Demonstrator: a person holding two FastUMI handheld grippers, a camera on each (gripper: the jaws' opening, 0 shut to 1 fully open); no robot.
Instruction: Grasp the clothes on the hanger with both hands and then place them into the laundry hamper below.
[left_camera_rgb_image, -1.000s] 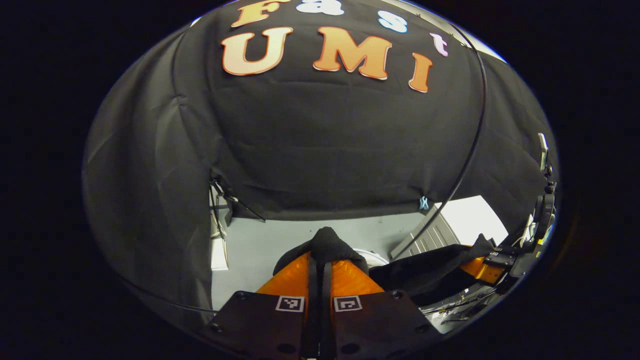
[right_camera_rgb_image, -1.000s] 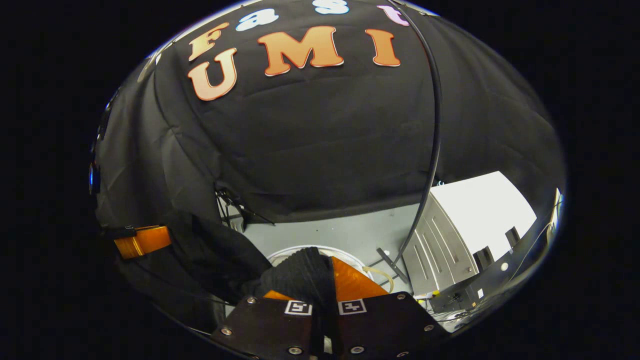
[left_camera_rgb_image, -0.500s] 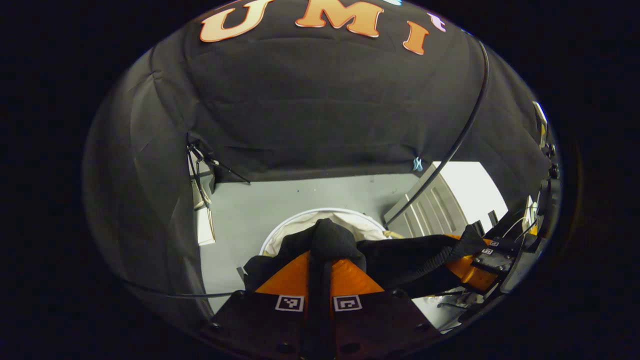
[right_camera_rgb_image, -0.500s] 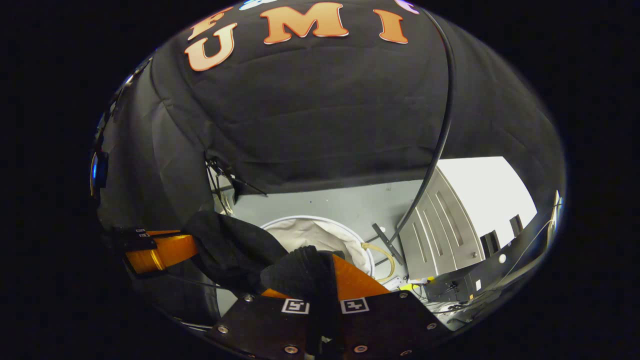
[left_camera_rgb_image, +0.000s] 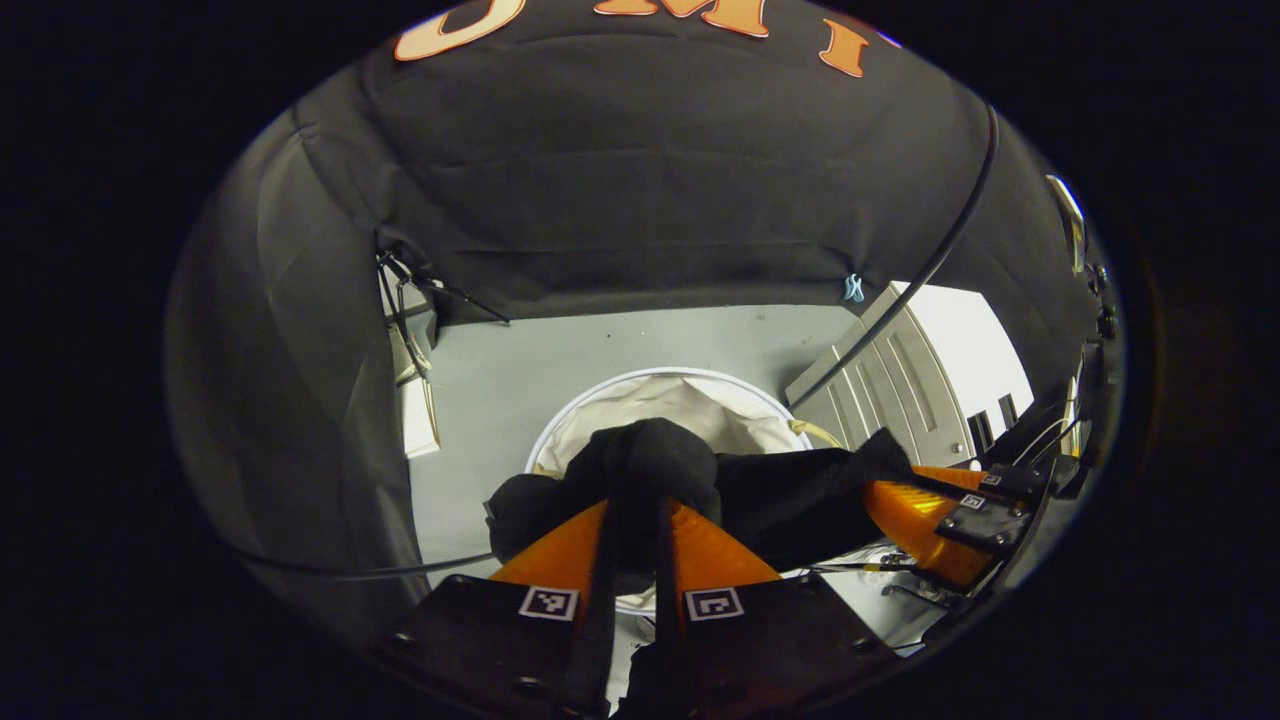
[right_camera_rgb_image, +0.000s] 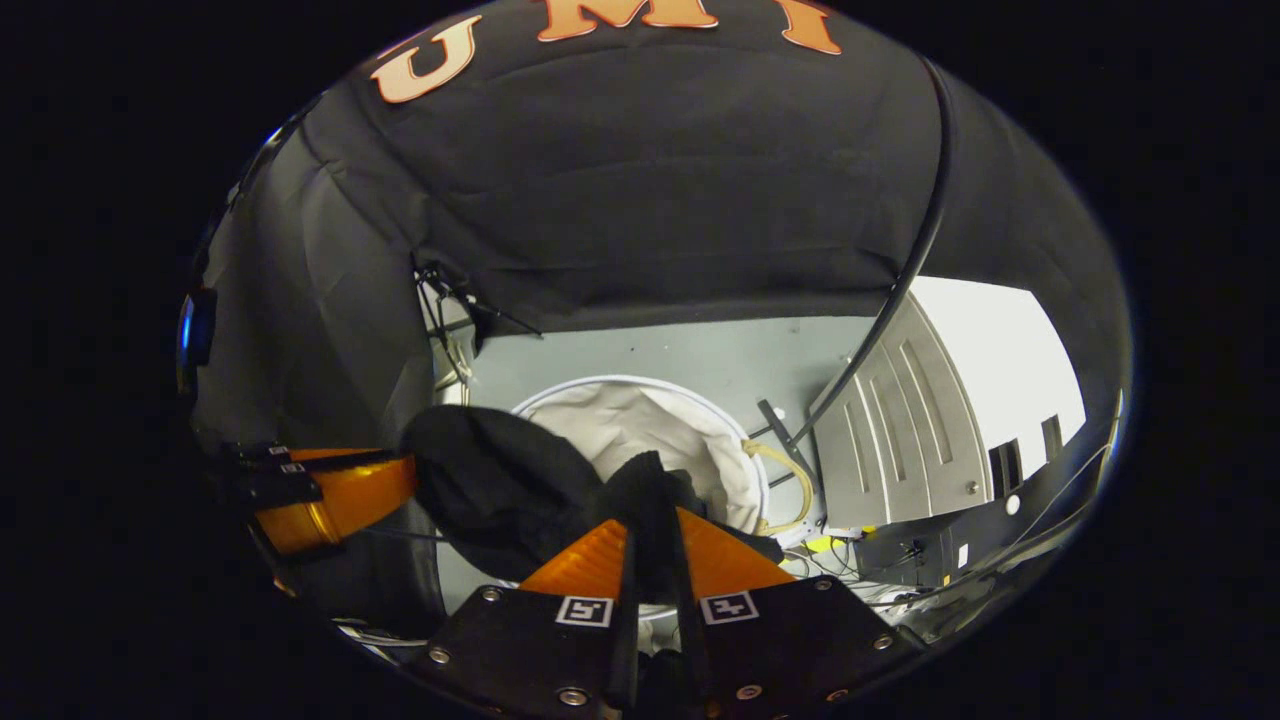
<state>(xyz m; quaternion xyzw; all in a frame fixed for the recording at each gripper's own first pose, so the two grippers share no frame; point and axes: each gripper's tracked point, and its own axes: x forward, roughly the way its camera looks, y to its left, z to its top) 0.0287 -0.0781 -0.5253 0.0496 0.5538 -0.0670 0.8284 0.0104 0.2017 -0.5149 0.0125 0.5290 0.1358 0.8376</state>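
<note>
Both tongs angled down, pinching black garment above hamper.

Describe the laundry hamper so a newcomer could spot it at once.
Start at the grey floor below the black cloth wall. The laundry hamper stands there, beneath the black garment stretched between the left tongs and right tongs, left of a ribbed grey cabinet. Its round white rim and pale fabric liner set it apart from the dark things around it.

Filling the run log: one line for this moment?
left gripper: shut on black garment | right gripper: shut on it | white hamper: below
</note>
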